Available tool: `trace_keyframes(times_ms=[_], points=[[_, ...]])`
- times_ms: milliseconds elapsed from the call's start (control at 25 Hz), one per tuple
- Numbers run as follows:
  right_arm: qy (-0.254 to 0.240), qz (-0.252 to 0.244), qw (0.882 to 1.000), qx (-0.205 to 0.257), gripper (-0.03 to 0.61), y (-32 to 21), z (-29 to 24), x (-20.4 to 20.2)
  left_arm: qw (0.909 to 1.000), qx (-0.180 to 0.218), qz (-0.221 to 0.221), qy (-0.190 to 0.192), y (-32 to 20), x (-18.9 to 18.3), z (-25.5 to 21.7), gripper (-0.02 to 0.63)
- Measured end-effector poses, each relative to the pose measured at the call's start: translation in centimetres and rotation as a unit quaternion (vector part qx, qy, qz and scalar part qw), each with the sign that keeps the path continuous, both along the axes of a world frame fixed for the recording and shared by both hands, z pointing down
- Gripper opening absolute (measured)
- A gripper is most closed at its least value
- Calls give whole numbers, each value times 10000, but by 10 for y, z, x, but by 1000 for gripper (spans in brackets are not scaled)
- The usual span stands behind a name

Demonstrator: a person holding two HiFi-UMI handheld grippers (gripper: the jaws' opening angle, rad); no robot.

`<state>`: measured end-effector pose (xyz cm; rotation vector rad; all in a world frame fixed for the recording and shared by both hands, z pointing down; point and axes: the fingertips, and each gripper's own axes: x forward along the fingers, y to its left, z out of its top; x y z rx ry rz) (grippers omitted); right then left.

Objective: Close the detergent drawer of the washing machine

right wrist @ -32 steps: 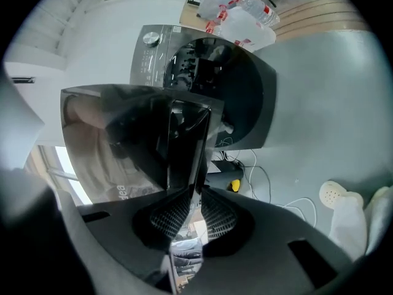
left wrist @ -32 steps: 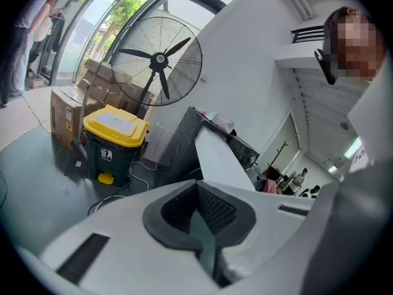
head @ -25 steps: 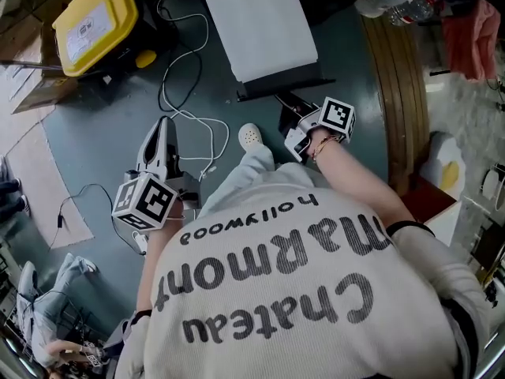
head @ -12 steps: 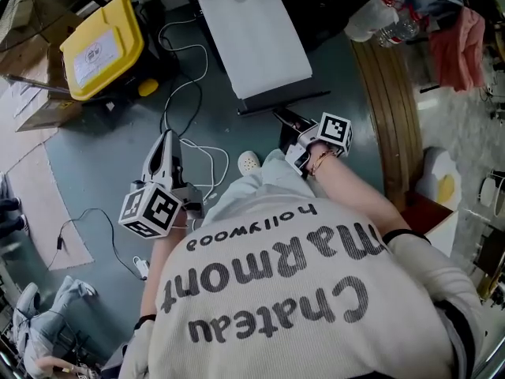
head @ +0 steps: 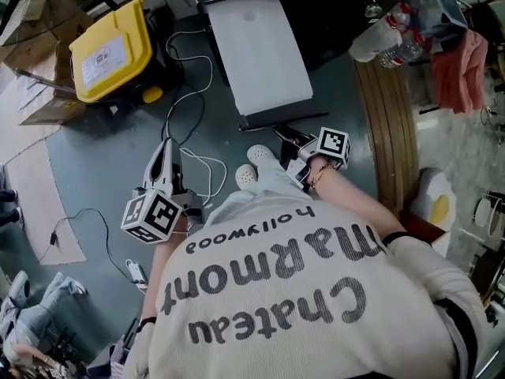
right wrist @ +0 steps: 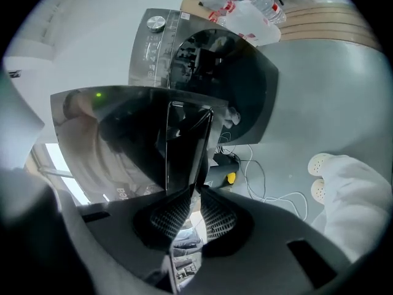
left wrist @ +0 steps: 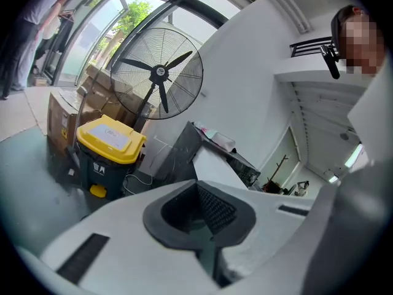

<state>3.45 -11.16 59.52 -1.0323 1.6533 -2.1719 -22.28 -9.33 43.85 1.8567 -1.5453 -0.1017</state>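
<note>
The white washing machine stands ahead of me, its knob and control strip showing in the right gripper view. Its dark, glossy detergent drawer sticks out from the front. My right gripper is shut on the edge of the drawer's front panel, which runs down between the two pads of that gripper. Off to the left, above the floor, my left gripper hangs shut with nothing in it. In its own view the left gripper points towards the side of the machine.
A yellow-lidded bin stands left of the machine, with a big fan and cardboard boxes behind it. White cables loop over the floor. Wooden planks and plastic bottles lie on the right. My white shoes are below.
The head view has shifted, so the scene sits lower and a second shoe shows. Both grippers keep about their places by the machine; the right stays on the drawer front.
</note>
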Motion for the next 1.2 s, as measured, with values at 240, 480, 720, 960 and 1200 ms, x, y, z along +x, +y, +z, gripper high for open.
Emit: trace_keyframes(times_ms=[240, 480, 720, 960, 1200], points=[[-13, -83, 9999, 80, 67, -13, -4, -4, 10000, -5, -83, 13, -7, -3, 0, 8], [-21, -172, 9998, 111, 67, -15, -4, -4, 9999, 37, -110, -29, -12, -6, -5, 8], [-103, -188, 9996, 175, 66, -17, -11, -4, 9999, 94, -117, -45, -16, -4, -10, 8], [-132, -302, 9990, 299, 63, -27, -21, -7, 9999, 78, -141, -17, -19, 0, -11, 8], [-169, -423, 9983, 356, 61, -34, -24, -11, 9996, 136, -241, -77, -19, -3, -16, 8]])
